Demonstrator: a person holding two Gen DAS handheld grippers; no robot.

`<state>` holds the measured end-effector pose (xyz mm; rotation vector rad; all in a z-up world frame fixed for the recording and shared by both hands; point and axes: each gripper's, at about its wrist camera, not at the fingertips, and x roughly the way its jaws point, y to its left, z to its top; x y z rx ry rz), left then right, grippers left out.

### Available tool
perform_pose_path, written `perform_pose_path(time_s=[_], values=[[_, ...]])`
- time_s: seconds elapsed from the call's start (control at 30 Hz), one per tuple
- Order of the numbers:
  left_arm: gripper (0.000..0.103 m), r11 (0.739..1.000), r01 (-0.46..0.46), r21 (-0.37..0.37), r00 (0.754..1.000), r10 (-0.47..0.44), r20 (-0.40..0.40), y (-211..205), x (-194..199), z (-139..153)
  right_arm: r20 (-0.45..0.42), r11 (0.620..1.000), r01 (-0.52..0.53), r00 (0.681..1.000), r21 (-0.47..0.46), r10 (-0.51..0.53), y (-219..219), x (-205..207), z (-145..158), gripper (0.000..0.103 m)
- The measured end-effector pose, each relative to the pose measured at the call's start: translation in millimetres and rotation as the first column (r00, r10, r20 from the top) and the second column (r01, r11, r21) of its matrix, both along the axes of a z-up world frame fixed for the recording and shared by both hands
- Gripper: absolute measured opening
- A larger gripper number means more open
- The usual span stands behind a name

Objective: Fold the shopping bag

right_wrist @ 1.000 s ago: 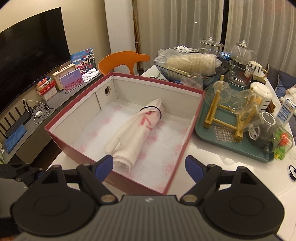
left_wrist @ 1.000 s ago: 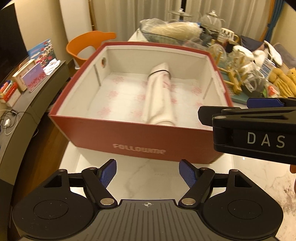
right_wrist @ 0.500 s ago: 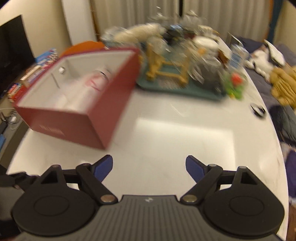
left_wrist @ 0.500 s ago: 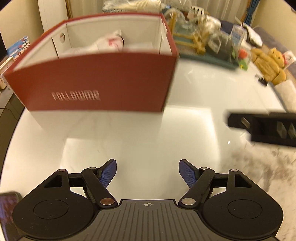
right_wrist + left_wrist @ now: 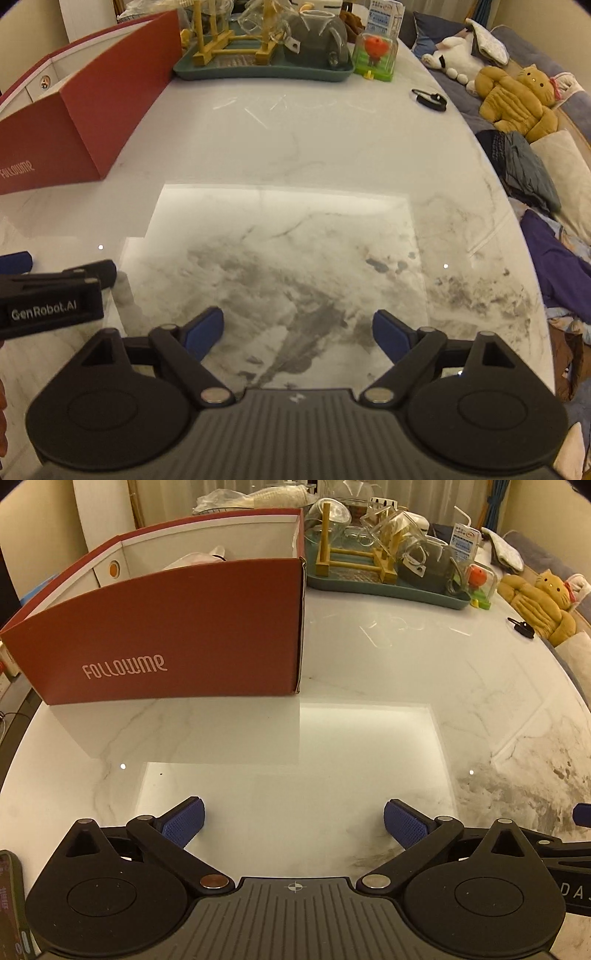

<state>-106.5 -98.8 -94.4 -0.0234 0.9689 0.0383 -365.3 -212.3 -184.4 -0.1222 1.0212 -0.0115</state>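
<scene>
The shopping bag (image 5: 201,555) showed only as a pale, bundled top peeking over the near wall of the red box (image 5: 177,635) in the upper left of the left wrist view; the right wrist view did not show it at all. What little could be seen looked like thin, soft fabric or plastic, so it would likely be light, limp and apt to sag or unroll once lifted; whether anything bound it could not be told here. A pinch on an edge or corner, one claw at each end, would probably serve best for spreading it flat before folding.

The box stood on the white marble table (image 5: 369,686), with a teal tray (image 5: 388,585) of glassware just beside it toward the upper middle.

The left claw (image 5: 293,821) sat low in its frame, jaws opening and already wide, with nothing between them. The right claw (image 5: 297,330) was likewise opening over bare table, empty.
</scene>
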Motion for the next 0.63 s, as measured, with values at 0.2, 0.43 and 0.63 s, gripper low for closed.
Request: perform_pose_path(time_s=[0.2, 0.43, 0.63], values=[[0.103, 0.999, -0.042, -0.002, 0.998, 0.042, -0.043, 6, -4, 0, -0.004, 0.999, -0.004, 1.0, 0.046, 0.004, 4, 5, -3, 0.1], [0.103, 0.999, -0.053, -0.002, 0.997, 0.052, -0.052, 15, -9, -1, -0.01, 0.999, -0.02, 1.0, 0.042, 0.02, 7, 15, -6, 0.103], [0.103, 1.0, -0.014, 0.0, 0.999, 0.014, -0.045, 17, -18, -1, -0.012, 0.999, -0.025, 1.0, 0.042, 0.026, 6, 18, -6, 0.103]])
